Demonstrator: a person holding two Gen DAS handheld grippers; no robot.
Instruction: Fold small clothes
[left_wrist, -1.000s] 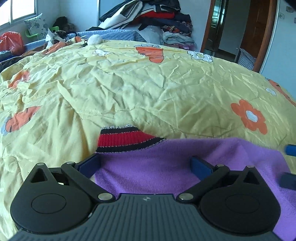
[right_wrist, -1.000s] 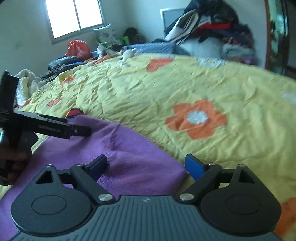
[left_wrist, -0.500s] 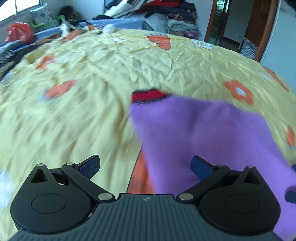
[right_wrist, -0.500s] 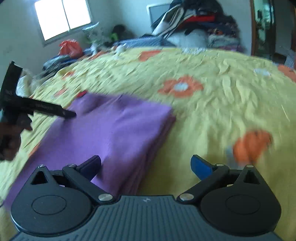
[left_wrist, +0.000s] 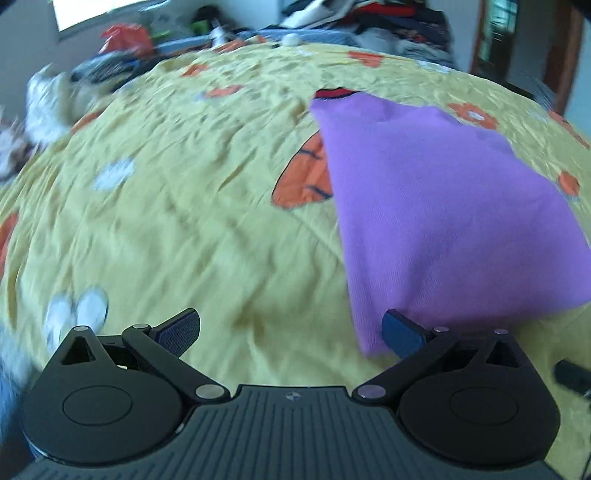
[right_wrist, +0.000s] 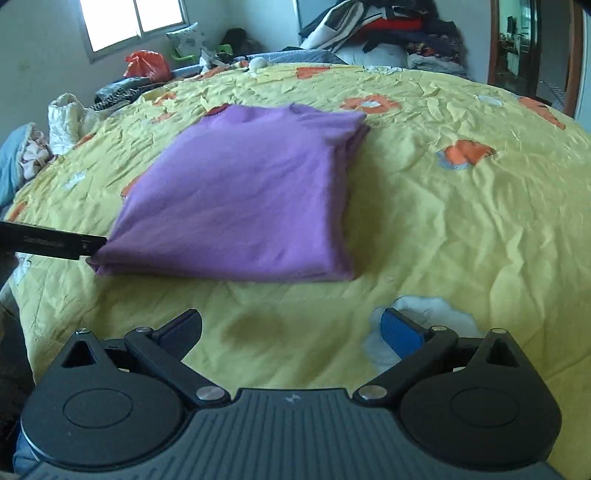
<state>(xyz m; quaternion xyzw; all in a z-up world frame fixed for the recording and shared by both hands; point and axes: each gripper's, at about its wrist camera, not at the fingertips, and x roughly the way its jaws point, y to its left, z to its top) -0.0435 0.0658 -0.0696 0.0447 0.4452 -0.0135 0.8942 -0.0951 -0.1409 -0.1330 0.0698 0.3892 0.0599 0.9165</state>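
A purple knit garment (right_wrist: 236, 195) lies folded into a flat stack on the yellow flowered bedspread (right_wrist: 461, 229); its red and black striped cuff (left_wrist: 332, 93) peeks out at the far end. My left gripper (left_wrist: 291, 332) is open and empty at the garment's (left_wrist: 436, 206) near left corner, its right finger beside the cloth edge. Its finger also shows as a black bar in the right wrist view (right_wrist: 51, 243). My right gripper (right_wrist: 291, 330) is open and empty, pulled back in front of the garment over bare bedspread.
A heap of clothes (right_wrist: 373, 26) is piled at the far side of the bed. A red bag (right_wrist: 146, 64) and more bundles (right_wrist: 66, 114) lie along the left under the window. A doorway (right_wrist: 517, 48) is at the right.
Both grippers have drawn back from the purple garment, which now lies free and folded. The left gripper has swung to the garment's left side.
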